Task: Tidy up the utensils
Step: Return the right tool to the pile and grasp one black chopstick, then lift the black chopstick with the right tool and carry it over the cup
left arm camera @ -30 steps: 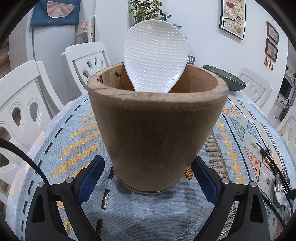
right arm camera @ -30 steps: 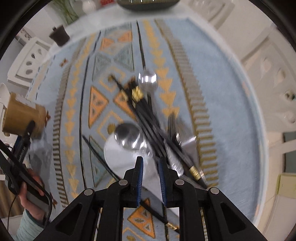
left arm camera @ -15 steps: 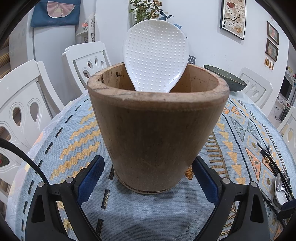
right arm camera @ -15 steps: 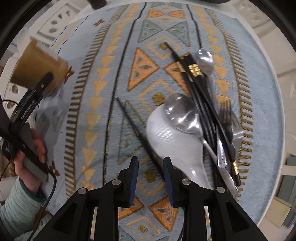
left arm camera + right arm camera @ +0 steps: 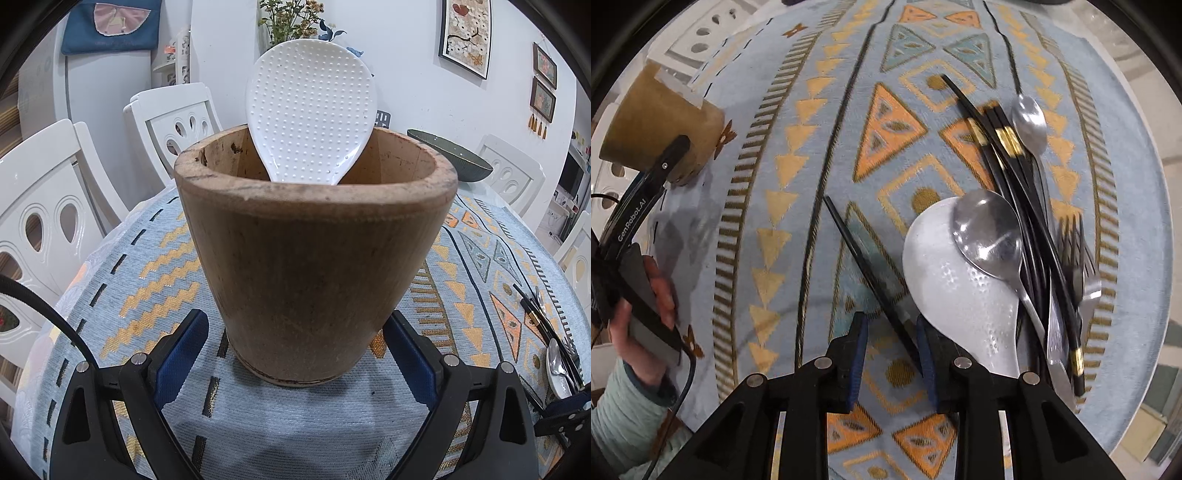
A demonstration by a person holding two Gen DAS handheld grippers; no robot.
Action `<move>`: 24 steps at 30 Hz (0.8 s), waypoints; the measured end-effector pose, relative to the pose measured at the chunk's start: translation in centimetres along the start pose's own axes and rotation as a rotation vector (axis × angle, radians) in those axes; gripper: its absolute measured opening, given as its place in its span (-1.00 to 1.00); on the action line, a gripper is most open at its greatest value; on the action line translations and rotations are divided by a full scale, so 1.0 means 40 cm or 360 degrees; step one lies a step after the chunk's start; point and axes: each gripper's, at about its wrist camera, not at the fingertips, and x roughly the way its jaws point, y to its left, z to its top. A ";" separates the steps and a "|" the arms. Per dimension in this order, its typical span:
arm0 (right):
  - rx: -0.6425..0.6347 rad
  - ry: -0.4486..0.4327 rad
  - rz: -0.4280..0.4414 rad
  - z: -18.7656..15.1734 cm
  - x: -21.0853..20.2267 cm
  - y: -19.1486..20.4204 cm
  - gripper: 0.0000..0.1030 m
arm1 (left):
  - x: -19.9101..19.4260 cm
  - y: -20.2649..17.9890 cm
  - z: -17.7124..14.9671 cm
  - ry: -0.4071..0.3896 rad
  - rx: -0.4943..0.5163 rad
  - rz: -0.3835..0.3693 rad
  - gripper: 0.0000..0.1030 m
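Right tool (image 5: 891, 345) narrowly parted astride lone black chopstick (image 5: 864, 266), left tool (image 5: 297, 345) gaping beside wooden holder (image 5: 314, 266), bare cloth between

The white rice paddle's (image 5: 311, 110) handle is hidden inside the wooden holder (image 5: 314, 266). The utensil pile (image 5: 554, 347) is cut off by the left view's edge; stacked chopsticks (image 5: 1027, 206) and forks (image 5: 1078, 258) blur together, their count unclear.

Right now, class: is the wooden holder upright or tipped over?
Upright: the holder stands on its base, mouth upward, a white paddle inside.
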 end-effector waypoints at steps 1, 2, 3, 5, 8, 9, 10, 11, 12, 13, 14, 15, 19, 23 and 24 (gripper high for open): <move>-0.0029 0.0020 -0.0034 0.004 0.005 0.009 -0.48 | 0.000 0.001 0.000 0.0000 0.0000 0.0000 0.86; -0.0049 0.0031 -0.0060 0.011 0.011 0.013 -0.48 | 0.000 0.001 0.000 0.0000 -0.0001 -0.0001 0.86; -0.0068 0.0049 -0.0088 0.014 0.020 0.013 -0.48 | 0.000 0.000 0.000 0.0000 -0.0001 0.0000 0.86; -0.0055 0.0084 -0.0127 0.020 0.025 0.022 -0.48 | 0.000 0.000 0.000 0.0000 -0.0001 -0.0001 0.86; -0.0058 0.0083 -0.0163 0.025 0.025 0.043 -0.57 | 0.000 0.000 0.000 0.0000 -0.0001 -0.0001 0.86; -0.0067 0.0074 -0.0168 0.037 0.026 0.060 -0.70 | 0.000 0.000 0.000 0.0000 -0.0001 -0.0001 0.86; -0.0070 0.0063 -0.0167 0.043 0.027 0.070 -0.75 | 0.000 0.000 0.000 0.0001 -0.0001 0.0000 0.87; -0.0065 0.0059 -0.0173 0.043 0.026 0.074 -0.78 | 0.000 0.000 0.000 0.0001 -0.0002 0.0001 0.87; -0.0059 0.0054 -0.0172 0.053 0.027 0.089 -0.84 | 0.000 0.000 0.000 0.0000 0.0000 0.0003 0.87; -0.0054 0.0043 -0.0165 0.054 0.022 0.091 -0.87 | 0.000 0.001 0.001 0.0000 0.0000 0.0004 0.88; -0.0043 0.0035 -0.0155 0.054 0.017 0.093 -0.91 | 0.000 0.003 0.001 0.0001 0.0000 0.0003 0.88; -0.0031 0.0027 -0.0137 0.056 0.010 0.090 -0.91 | 0.000 0.005 0.001 0.0002 -0.0002 0.0002 0.88; -0.0028 -0.0101 -0.0068 0.069 -0.083 0.115 -0.91 | 0.001 0.008 0.002 0.0003 -0.0001 0.0004 0.88; -0.0032 -0.0290 0.0018 0.059 -0.167 0.115 -0.91 | 0.001 0.007 0.002 0.0002 0.0000 0.0006 0.88; -0.0032 -0.0327 0.0037 0.053 -0.182 0.113 -0.91 | 0.001 0.008 0.002 0.0002 0.0000 0.0005 0.88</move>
